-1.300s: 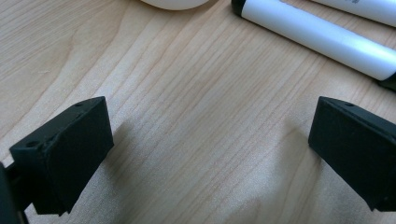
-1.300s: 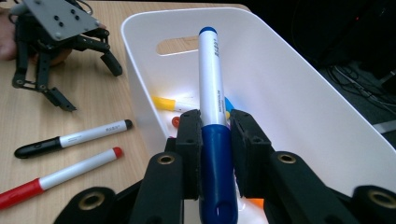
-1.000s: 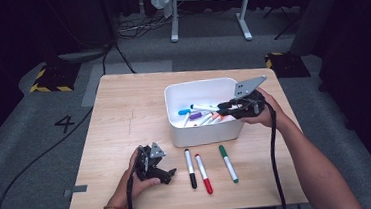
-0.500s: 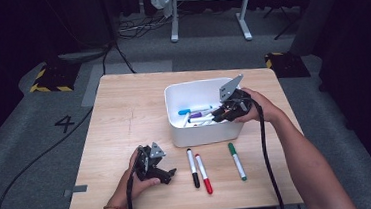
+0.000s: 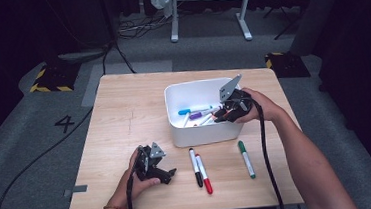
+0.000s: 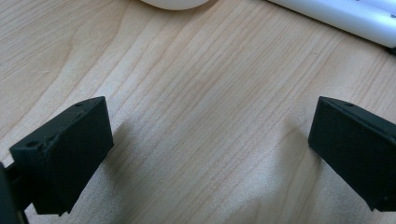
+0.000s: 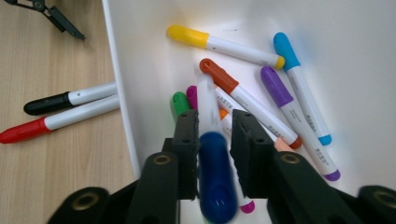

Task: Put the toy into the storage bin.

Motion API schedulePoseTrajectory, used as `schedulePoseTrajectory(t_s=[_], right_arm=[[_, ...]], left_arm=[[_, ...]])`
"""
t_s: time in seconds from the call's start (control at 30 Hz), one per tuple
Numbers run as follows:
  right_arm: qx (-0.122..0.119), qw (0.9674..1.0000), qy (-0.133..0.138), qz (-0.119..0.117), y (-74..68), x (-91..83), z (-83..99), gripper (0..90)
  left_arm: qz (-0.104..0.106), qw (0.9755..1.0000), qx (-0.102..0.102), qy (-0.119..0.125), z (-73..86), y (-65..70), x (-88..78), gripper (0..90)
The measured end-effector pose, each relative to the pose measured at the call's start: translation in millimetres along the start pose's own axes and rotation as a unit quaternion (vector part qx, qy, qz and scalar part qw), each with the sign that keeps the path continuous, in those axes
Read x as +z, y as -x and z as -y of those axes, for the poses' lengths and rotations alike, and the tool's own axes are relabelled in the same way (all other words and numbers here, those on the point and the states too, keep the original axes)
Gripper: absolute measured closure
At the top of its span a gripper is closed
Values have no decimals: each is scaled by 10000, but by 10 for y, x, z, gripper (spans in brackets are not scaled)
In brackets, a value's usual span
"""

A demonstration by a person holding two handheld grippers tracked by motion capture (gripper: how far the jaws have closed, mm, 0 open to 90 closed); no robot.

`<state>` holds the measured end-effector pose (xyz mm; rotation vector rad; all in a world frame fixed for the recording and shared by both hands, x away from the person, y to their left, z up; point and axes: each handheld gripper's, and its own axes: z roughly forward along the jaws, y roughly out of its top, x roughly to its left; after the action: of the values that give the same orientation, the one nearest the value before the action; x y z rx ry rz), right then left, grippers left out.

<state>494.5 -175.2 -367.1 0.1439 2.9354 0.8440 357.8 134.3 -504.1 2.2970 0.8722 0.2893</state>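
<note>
My right gripper [image 7: 215, 114] points down into the white bin [image 7: 121, 93], tilted over its right side [image 5: 222, 115]. A dark-blue-capped marker [image 7: 215, 172] hangs blurred between its jaws, which have just been opening; a gap shows beside the marker's white body. Several coloured markers lie in the bin below, among them an orange one [image 7: 243, 98] and a purple one [image 7: 289, 107]. My left gripper [image 5: 153, 167] rests low on the table at the front left, its jaws [image 6: 210, 100] wide open over bare wood.
A black marker [image 5: 194, 160], a red marker [image 5: 203, 167] and a green marker [image 5: 246, 158] lie on the wooden table [image 5: 123, 109] in front of the bin. The right gripper's cable [image 5: 266, 148] trails past the green marker.
The right gripper tipped down into the bin and its jaws parted around the blue marker. The green marker has shifted a little to the right. The left gripper stayed put.
</note>
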Motion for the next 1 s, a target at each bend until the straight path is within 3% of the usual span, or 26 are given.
schedulePoseTrajectory(t_s=[0.2, 0.3, 0.37, 0.53, 0.67, 0.73, 0.8, 0.87, 1.0], right_arm=[[118, 9995, 225, 175, -25, -101, 36, 638], [299, 9974, 475, 459, -60, -226, 90, 587], [407, 9940, 683, 749, -107, -338, 152, 534], [835, 9799, 1013, 1502, -254, -634, 425, 464], [1310, 9641, 1275, 1927, -386, -833, 848, 448], [1530, 9587, 1269, 2036, -454, -846, 1079, 437], [1817, 9558, 1251, 1942, -512, -798, 1329, 433], [2032, 9527, 1015, 2017, -567, -701, 1555, 427], [2324, 9506, 702, 1932, -683, -505, 1894, 423]], left_arm=[[0, 10000, -6, 6, 0, 1, 1, 0], [1, 10000, 0, 2, 0, 0, 0, 0], [0, 10000, 1, 1, 0, 0, 0, 0], [-1, 10000, -5, 9, 0, 1, 1, 0], [1, 10000, 2, 2, 0, 0, 0, 0], [0, 10000, 1, 3, 0, 0, 0, 0], [0, 10000, -5, 6, 0, 1, 1, 0], [0, 10000, -5, 5, 0, 1, 1, 0], [-1, 10000, -4, 6, 0, 1, 1, 0]])
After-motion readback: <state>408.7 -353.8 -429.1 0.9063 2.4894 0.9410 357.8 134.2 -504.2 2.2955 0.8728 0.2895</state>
